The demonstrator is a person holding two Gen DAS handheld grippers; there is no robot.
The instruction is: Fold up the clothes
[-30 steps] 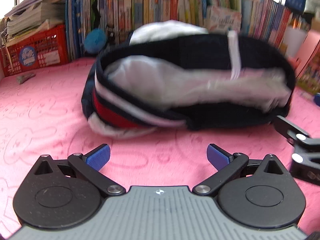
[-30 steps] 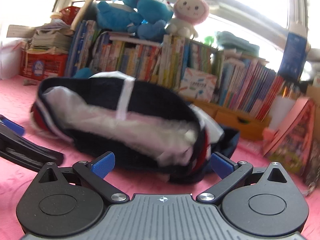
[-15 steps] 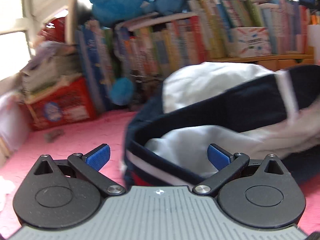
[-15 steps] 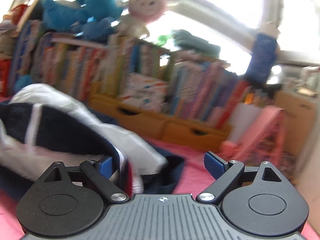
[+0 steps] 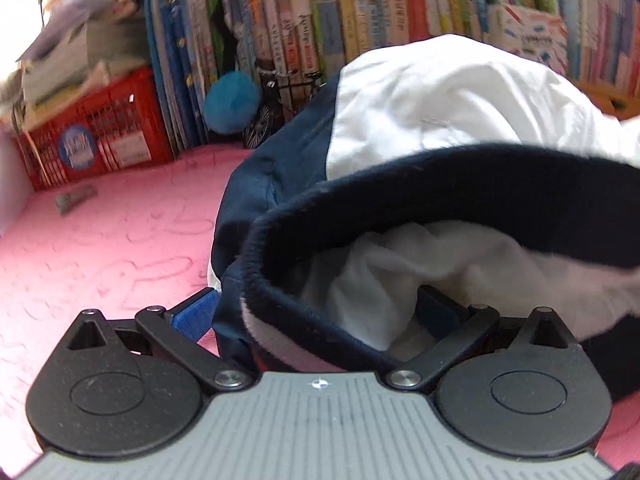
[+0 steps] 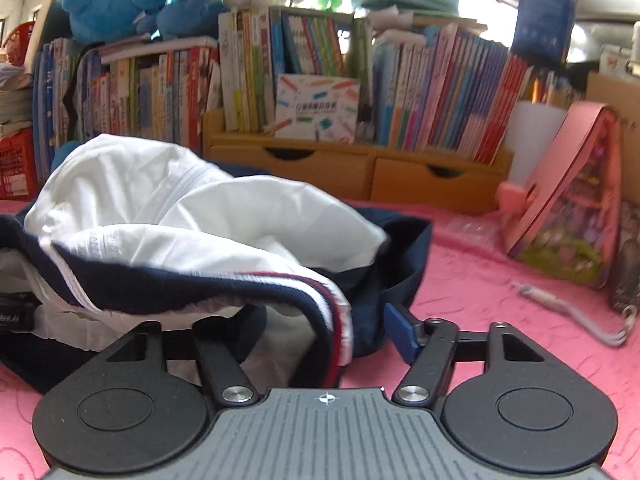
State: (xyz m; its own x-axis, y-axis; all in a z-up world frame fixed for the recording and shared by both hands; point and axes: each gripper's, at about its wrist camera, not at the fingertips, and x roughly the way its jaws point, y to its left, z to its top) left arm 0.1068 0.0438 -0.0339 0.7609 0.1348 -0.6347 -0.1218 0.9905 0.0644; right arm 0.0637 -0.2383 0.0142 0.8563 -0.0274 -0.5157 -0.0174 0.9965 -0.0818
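Jacket [image 5: 432,92], navy and white, lay bunched on the pink surface [image 5: 100,256], its striped hem between the fingers of both tools. Left hand-held gripper [image 5: 316,312] spread wide, straddling the hem edge. Right hand-held gripper [image 6: 320,332] closing around the hem, pads not yet pressing. Bookshelf [image 6: 360,80] behind.
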